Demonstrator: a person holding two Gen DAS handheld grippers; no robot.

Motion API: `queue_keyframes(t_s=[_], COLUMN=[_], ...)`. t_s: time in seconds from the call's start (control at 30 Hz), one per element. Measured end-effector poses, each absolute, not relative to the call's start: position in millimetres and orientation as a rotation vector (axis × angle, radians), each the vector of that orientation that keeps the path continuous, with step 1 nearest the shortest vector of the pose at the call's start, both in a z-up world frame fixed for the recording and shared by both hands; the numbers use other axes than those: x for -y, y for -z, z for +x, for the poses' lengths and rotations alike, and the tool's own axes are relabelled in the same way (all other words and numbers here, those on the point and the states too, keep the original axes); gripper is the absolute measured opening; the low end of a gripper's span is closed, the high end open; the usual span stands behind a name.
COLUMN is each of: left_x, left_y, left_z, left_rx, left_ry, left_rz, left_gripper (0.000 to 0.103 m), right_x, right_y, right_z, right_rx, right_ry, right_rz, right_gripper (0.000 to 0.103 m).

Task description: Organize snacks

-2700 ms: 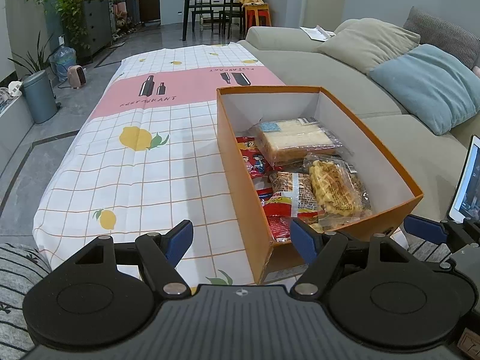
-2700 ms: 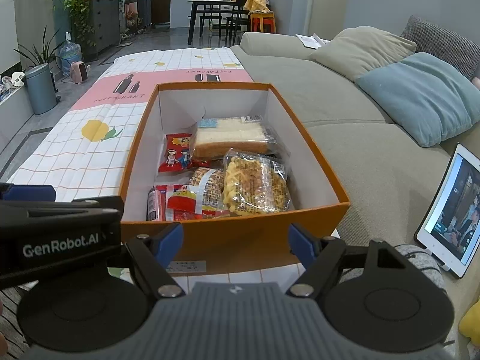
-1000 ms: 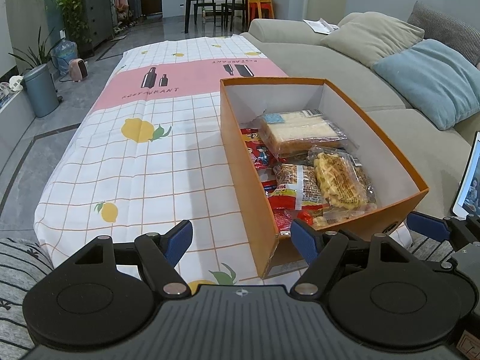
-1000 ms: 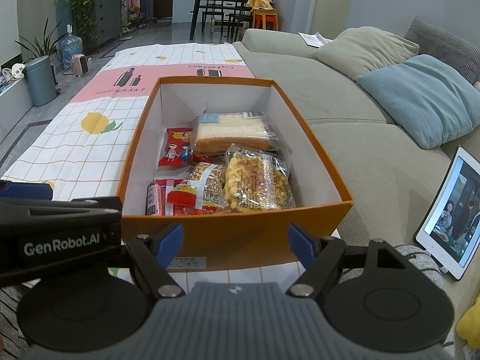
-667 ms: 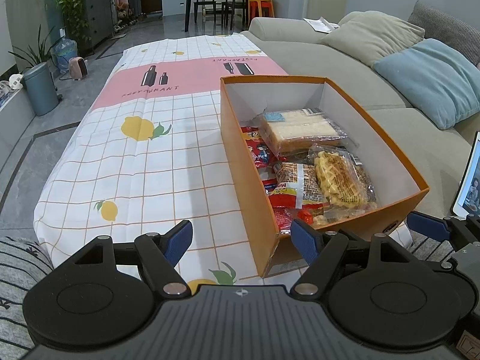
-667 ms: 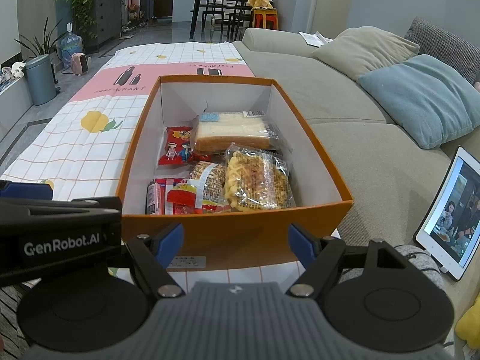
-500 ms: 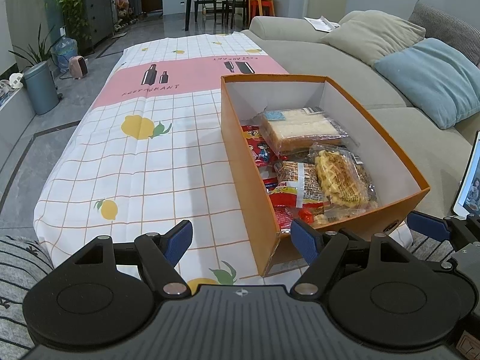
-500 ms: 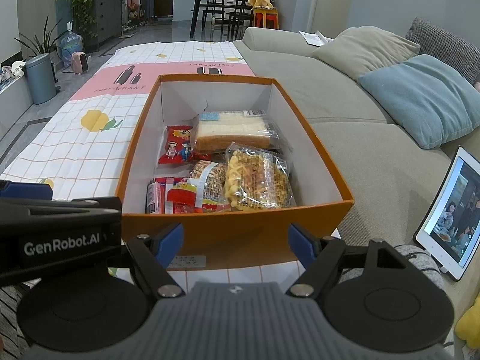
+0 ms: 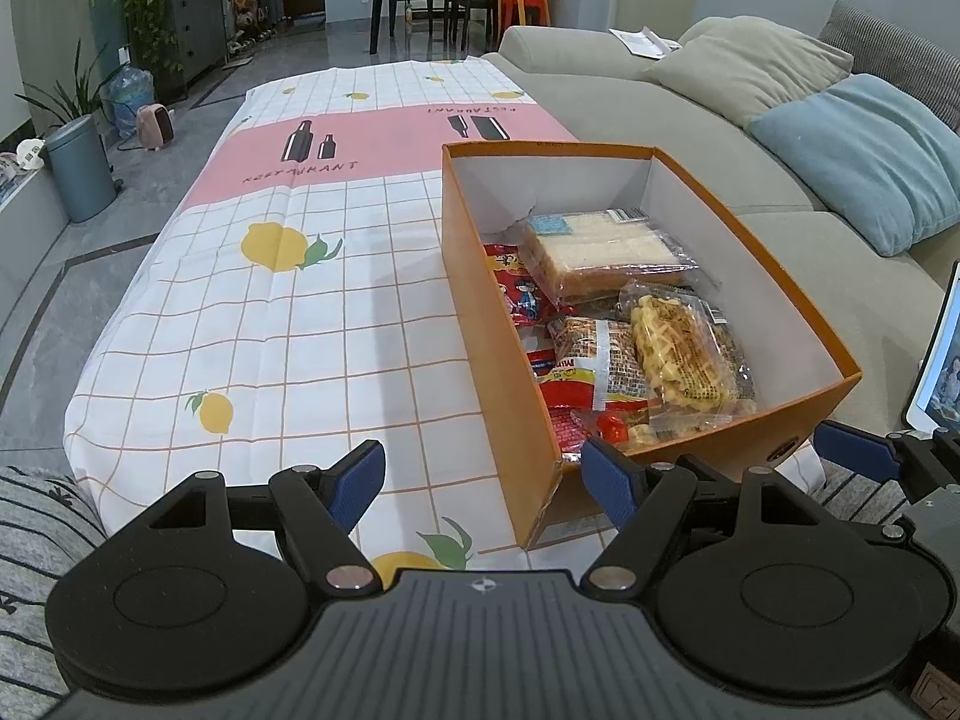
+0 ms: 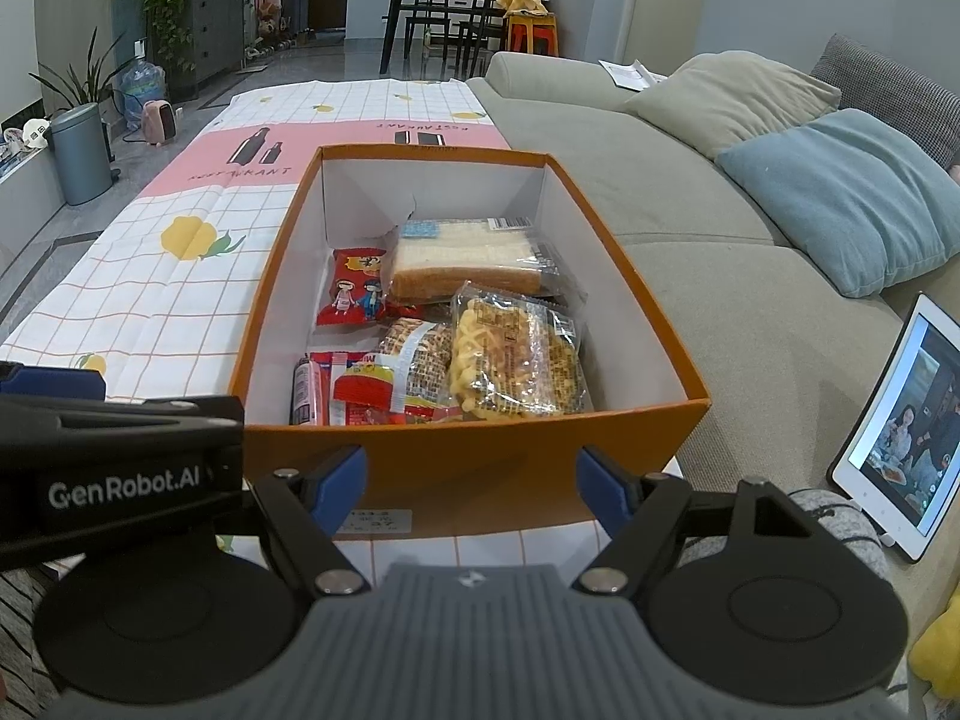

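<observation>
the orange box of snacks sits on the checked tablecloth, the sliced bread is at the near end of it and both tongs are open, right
Not quite. The right wrist view shows the sliced bread at the far end of the orange box, behind the other packets. The rest holds: the box sits on the checked tablecloth, and both tongs are open.

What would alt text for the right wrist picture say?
An open orange box of wrapped snacks, including sliced bread, sits on a checked tablecloth beside a grey sofa. The right hand-held gripper is open, empty, before it.
</observation>
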State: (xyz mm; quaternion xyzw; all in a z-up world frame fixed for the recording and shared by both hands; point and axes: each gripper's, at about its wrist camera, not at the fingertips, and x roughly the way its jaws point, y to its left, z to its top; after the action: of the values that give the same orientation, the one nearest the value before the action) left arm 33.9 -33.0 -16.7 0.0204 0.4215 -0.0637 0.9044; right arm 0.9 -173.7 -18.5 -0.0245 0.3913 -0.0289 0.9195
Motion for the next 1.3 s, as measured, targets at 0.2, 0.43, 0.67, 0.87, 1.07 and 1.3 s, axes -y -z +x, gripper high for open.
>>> queue_keyframes(t_s=[0.2, 0.43, 0.67, 0.87, 1.07, 1.3], left_x=[32.8, 32.3, 31.9, 32.2, 31.5, 30.7], left_y=[17.1, 17.3, 16.7, 16.9, 16.7, 16.8], left_z=[35.4, 36.0, 35.6, 35.7, 35.7, 35.5], left_rx=[-0.872, -0.875, -0.873, -0.874, -0.876, -0.878], left_ry=[0.142, 0.138, 0.139, 0.140, 0.140, 0.141], left_rz=[0.041, 0.042, 0.045, 0.044, 0.044, 0.045], left_gripper=[0.088, 0.088, 0.088, 0.088, 0.088, 0.088], right_x=[174.2, 174.9, 175.0, 175.0, 174.9, 174.6], right_y=[19.1, 20.2, 20.1, 20.2, 20.3, 20.2], right_z=[1.6, 3.0, 3.3, 3.5, 3.4, 3.3], right_rx=[-0.806, -0.811, -0.812, -0.812, -0.811, -0.812], right_ry=[0.057, 0.053, 0.052, 0.052, 0.052, 0.052], right_rz=[-0.049, -0.046, -0.050, -0.050, -0.052, -0.052], right_gripper=[0.075, 0.075, 0.075, 0.075, 0.075, 0.075])
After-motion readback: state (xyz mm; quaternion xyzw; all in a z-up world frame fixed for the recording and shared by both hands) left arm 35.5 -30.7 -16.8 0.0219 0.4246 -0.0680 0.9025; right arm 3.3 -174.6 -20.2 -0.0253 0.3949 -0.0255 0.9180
